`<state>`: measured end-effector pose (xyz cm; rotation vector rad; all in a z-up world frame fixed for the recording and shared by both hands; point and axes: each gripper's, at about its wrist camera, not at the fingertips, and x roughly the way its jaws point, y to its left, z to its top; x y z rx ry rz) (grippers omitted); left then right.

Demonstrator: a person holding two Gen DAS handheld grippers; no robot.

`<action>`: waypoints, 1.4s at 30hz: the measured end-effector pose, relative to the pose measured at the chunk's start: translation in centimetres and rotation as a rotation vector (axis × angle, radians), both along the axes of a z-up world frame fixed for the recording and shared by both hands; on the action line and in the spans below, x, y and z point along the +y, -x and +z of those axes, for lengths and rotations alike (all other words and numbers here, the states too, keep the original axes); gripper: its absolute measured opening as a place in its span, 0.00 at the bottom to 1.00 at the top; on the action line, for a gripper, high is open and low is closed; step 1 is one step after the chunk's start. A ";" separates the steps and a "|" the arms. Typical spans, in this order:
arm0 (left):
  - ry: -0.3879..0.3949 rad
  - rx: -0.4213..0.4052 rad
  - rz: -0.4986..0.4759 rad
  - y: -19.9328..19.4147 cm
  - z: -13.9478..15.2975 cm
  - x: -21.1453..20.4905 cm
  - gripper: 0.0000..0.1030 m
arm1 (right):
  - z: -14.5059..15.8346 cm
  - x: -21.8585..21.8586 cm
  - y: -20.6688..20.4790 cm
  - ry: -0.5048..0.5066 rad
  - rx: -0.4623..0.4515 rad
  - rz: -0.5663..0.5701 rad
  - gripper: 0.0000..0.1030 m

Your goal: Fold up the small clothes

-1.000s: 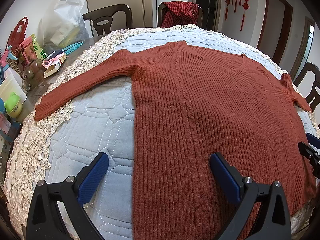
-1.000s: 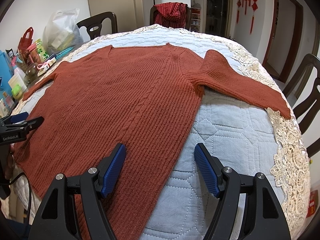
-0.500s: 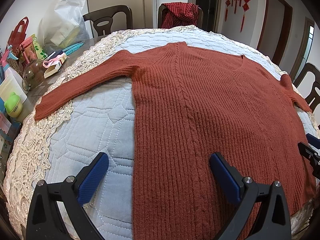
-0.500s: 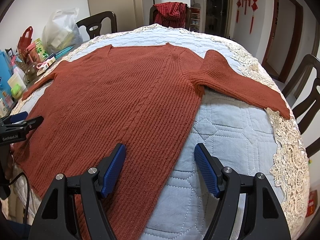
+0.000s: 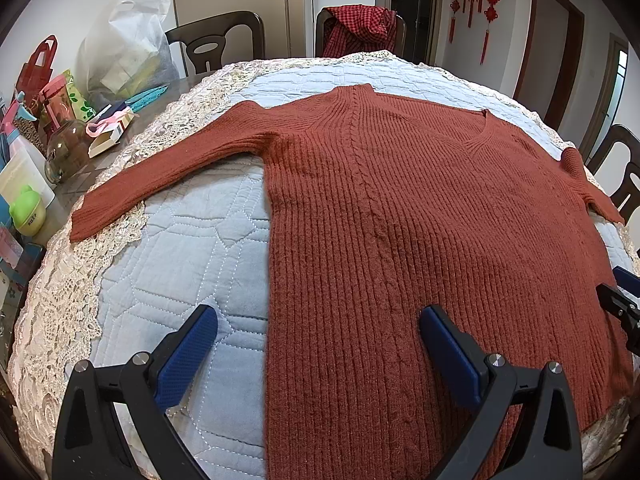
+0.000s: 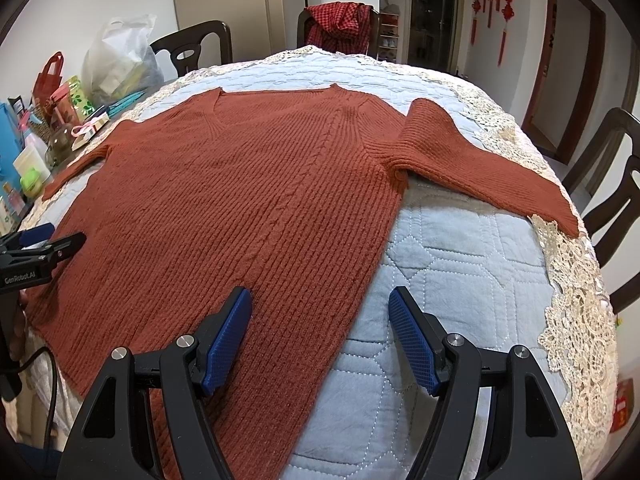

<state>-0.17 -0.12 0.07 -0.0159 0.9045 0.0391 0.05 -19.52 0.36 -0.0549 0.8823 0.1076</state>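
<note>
A rust-red ribbed V-neck sweater (image 5: 420, 216) lies flat on the quilted table cover, front up, both sleeves spread out sideways; it also shows in the right wrist view (image 6: 248, 200). My left gripper (image 5: 318, 322) is open and empty, hovering above the sweater's left side seam near the hem. My right gripper (image 6: 320, 306) is open and empty above the sweater's right side seam near the hem. The left sleeve (image 5: 160, 172) reaches the lace edge. The right sleeve (image 6: 480, 164) lies toward the right table edge.
A light blue quilted cover (image 5: 180, 264) with lace trim (image 6: 576, 300) covers the round table. Bottles, boxes and a plastic bag (image 5: 124, 52) crowd the left side. Dark chairs stand around; one holds a red checked cloth (image 5: 360, 28).
</note>
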 end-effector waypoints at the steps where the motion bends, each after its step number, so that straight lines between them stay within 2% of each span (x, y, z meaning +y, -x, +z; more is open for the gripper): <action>1: -0.001 0.000 0.000 0.0 0.0 0.0 1.00 | 0.0 0.0 0.0 0.000 0.001 -0.001 0.69; 13: 0.005 0.001 -0.003 0.0 0.4 0.0 0.99 | 0.7 0.0 -0.3 -0.009 0.018 -0.004 0.69; 21: 0.018 -0.048 0.010 -0.5 1.6 1.5 0.98 | 2.5 1.0 -0.5 -0.015 -0.027 0.031 0.69; 26: 0.024 -0.079 0.093 -1.5 2.2 4.8 0.92 | 3.3 2.0 -1.7 -0.025 -0.049 0.060 0.69; 27: 0.031 -0.081 0.117 -1.6 2.2 5.8 0.89 | 3.3 2.2 -1.9 -0.026 -0.050 0.065 0.69; 31: 0.081 -0.074 0.236 -2.5 1.7 10.5 0.79 | 3.5 3.3 -2.8 -0.034 -0.055 0.094 0.69; 37: 0.189 -0.050 0.403 -3.0 0.0 16.7 0.74 | 3.6 4.8 -4.1 -0.037 -0.057 0.133 0.69; 40: 0.242 -0.052 0.454 -3.1 -0.6 18.6 0.71 | 3.5 5.2 -4.6 -0.040 -0.053 0.143 0.69; 42: 0.249 -0.065 0.466 -3.3 -0.6 19.1 0.69 | 3.4 5.4 -4.9 -0.040 -0.048 0.147 0.69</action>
